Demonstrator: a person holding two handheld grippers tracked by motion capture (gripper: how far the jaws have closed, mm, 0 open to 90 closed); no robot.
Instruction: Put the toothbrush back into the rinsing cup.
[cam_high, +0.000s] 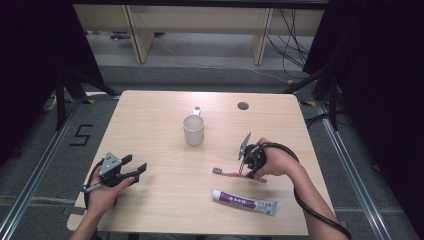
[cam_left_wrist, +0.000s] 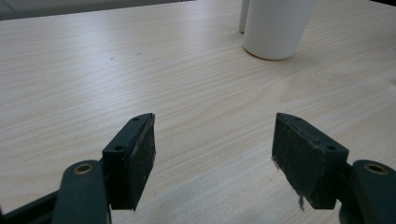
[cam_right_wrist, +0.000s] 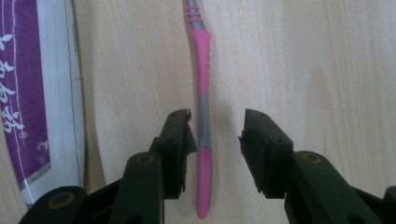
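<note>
High view: pale wood tabletop (cam_high: 150, 115) on grey floor (cam_high: 45, 165); right tool (cam_right_wrist: 215, 140), jaws apart, straddles the pink toothbrush (cam_right_wrist: 203, 93); left tool (cam_left_wrist: 214, 158) gapes empty.

Left tongs (cam_high: 136, 165) open, level, right tongs (cam_right_wrist: 217, 140) part-open, pointing down

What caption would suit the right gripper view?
Right gripper straddling a pink toothbrush, jaws not yet gripping, toothpaste tube alongside.
</note>
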